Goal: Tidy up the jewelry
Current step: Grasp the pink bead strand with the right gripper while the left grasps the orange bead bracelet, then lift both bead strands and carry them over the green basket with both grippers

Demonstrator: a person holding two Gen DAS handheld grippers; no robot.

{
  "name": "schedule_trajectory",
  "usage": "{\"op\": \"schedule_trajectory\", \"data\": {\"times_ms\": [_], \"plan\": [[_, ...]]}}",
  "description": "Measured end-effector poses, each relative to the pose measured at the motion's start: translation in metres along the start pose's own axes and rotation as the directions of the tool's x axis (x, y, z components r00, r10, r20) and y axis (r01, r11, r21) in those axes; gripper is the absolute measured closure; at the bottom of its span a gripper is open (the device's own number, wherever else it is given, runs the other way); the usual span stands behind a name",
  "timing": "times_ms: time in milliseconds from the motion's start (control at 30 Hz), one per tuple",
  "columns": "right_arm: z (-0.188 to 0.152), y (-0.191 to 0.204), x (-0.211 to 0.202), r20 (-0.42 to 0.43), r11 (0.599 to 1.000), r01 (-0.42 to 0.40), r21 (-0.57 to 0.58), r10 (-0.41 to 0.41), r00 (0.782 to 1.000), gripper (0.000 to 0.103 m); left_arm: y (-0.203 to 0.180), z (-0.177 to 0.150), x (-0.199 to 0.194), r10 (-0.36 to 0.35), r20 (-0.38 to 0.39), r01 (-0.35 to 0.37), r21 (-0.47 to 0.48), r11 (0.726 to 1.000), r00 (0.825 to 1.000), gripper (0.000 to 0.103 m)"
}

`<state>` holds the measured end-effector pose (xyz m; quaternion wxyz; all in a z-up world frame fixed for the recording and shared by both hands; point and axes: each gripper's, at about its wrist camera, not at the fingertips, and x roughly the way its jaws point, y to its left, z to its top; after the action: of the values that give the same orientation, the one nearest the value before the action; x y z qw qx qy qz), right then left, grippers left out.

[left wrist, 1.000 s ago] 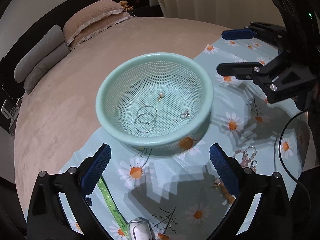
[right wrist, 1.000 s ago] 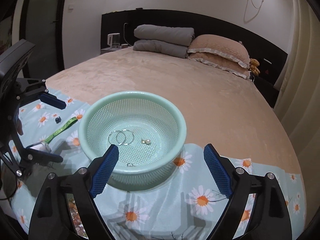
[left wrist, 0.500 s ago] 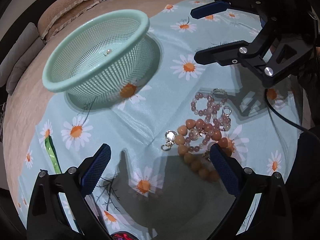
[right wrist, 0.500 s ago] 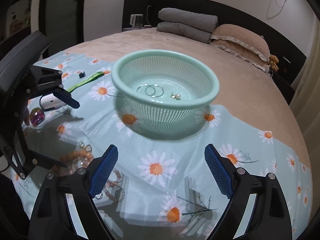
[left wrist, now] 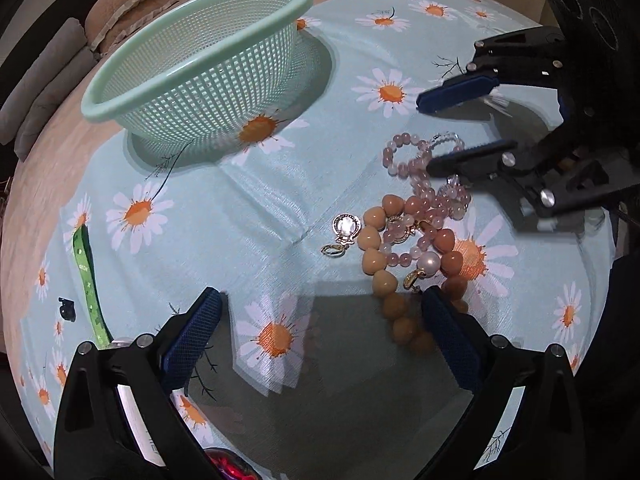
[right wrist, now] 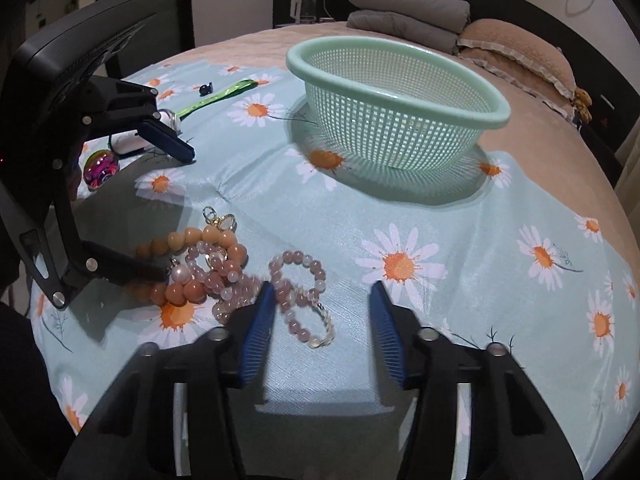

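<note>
**Pick-up approach: pink bracelet**

With both tools lowered over the jewelry pile, the step in hand appears to be selecting a piece for transfer to the basket (right wrist: 400, 92).

**Jaw state.** The right gripper (right wrist: 322, 316) has its jaws spread apart and grasps nothing. The left gripper (left wrist: 320, 332) likewise has its jaws wide apart and empty.

**Location of the work.** In the right wrist view the pink bracelet (right wrist: 298, 280) lies flat on the daisy cloth (right wrist: 440, 320), lower centre of the frame, partly between the right jaws; the left pad sits on or just beside its near loop. The orange bracelet (right wrist: 200, 248) lies tangled with it toward the left of the frame. In the left wrist view a small pendant (left wrist: 346, 226) rests just left of the pile, centre of the frame. The basket stands upright, well apart, in the upper part of both views; its contents are not visible.

**Orientation.** The pink bracelet forms a loose figure-eight. Its long axis runs from upper left to lower right in the right wrist view, oblique to the jaw line.

**Next move.** Probably centre the jaws across one strand, close, and lift slowly, since the tangle may drag the orange beads along.
</note>
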<state>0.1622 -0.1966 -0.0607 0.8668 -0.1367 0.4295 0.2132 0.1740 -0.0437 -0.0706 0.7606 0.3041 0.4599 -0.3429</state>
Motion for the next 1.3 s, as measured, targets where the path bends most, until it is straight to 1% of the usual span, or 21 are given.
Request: {"op": "schedule_trajectory", "data": {"times_ms": [33,100,200,267,300,367,400,467,500,567,600,633,667,733,933,1033,1167,1200,1300], "plan": [[-0.001,-0.003,0.001,-0.013,1.0,-0.006,0.022,0.006,1.0,0.084,0.0,-0.001,0.0,0.017,-0.006,-0.017,0.004,1.0,1.0,0.005],[-0.002,-0.008,-0.002,-0.026,0.998,-0.018,0.054,0.019,0.999,0.096,0.003,-0.003,-0.002,0.034,-0.012,-0.034,0.002,0.999,0.999,0.006],[-0.005,-0.014,-0.007,-0.043,0.997,0.017,0.073,-0.014,0.999,0.097,0.007,-0.011,-0.009,0.03,-0.015,-0.03,0.0,1.0,0.999,0.015],[-0.009,-0.019,-0.011,-0.05,0.996,0.027,0.087,-0.022,0.999,0.097,0.008,-0.016,-0.014,0.022,-0.018,-0.022,-0.003,1.0,1.0,0.026],[-0.011,-0.021,-0.013,-0.053,0.995,0.032,0.09,-0.028,0.998,0.097,0.008,-0.017,-0.016,0.023,-0.019,-0.023,0.002,1.0,1.0,0.028],[-0.014,-0.024,-0.017,-0.064,0.995,0.046,0.09,-0.04,0.997,0.097,0.01,-0.022,-0.02,0.021,-0.022,-0.021,0.003,1.0,1.0,0.036],[-0.016,-0.025,-0.018,-0.068,0.994,0.054,0.092,-0.048,0.997,0.097,0.011,-0.024,-0.022,0.021,-0.026,-0.021,0.0,1.0,0.999,0.038],[-0.02,-0.028,-0.022,-0.078,0.993,0.068,0.096,-0.061,0.995,0.097,0.012,-0.03,-0.026,0.01,-0.03,-0.01,-0.009,1.0,0.999,0.051],[-0.023,-0.03,-0.025,-0.082,0.992,0.075,0.1,-0.067,0.994,0.097,0.012,-0.032,-0.028,0.003,-0.03,-0.003,-0.014,1.0,1.0,0.055],[-0.028,-0.034,-0.03,-0.089,0.99,0.093,0.11,-0.083,0.993,0.097,0.012,-0.038,-0.032,0.004,-0.039,-0.005,-0.016,1.0,0.999,0.067],[-0.03,-0.035,-0.033,-0.093,0.988,0.099,0.116,-0.088,0.992,0.097,0.014,-0.039,-0.033,0.001,-0.042,-0.002,-0.022,1.0,0.999,0.071],[-0.032,-0.037,-0.036,-0.095,0.987,0.105,0.121,-0.094,0.991,0.097,0.014,-0.042,-0.036,0.001,-0.044,-0.003,-0.028,1.0,0.999,0.08],[-0.034,-0.038,-0.038,-0.097,0.985,0.114,0.126,-0.103,0.99,0.097,0.015,-0.045,-0.037,0.007,-0.049,-0.008,-0.028,1.0,0.999,0.084],[-0.039,-0.041,-0.044,-0.104,0.982,0.132,0.134,-0.119,0.987,0.097,0.017,-0.049,-0.039,0.013,-0.061,-0.016,-0.042,0.999,0.998,0.088],[-0.058,-0.046,-0.06,-0.131,0.974,0.171,0.152,-0.152,0.98,0.097,0.019,-0.065,-0.05,0.056,-0.094,-0.062,-0.061,0.996,0.994,0.089],[-0.068,-0.049,-0.071,-0.14,0.967,0.195,0.166,-0.173,0.975,0.097,0.019,-0.071,-0.059,0.099,-0.109,-0.106,-0.059,0.993,0.989,0.09],[-0.075,-0.054,-0.091,-0.12,0.956,0.218,0.194,-0.198,0.973,0.097,0.024,-0.073,-0.076,0.124,-0.103,-0.132,-0.078,0.988,0.987,0.09],[-0.076,-0.054,-0.097,-0.11,0.955,0.223,0.197,-0.204,0.973,0.097,0.026,-0.068,-0.079,0.131,-0.1,-0.139,-0.079,0.987,0.986,0.09],[-0.073,-0.055,-0.114,-0.092,0.952,0.242,0.188,-0.228,0.969,0.097,0.024,-0.067,-0.095,0.152,-0.086,-0.159,-0.085,0.984,0.985,0.09]]}}
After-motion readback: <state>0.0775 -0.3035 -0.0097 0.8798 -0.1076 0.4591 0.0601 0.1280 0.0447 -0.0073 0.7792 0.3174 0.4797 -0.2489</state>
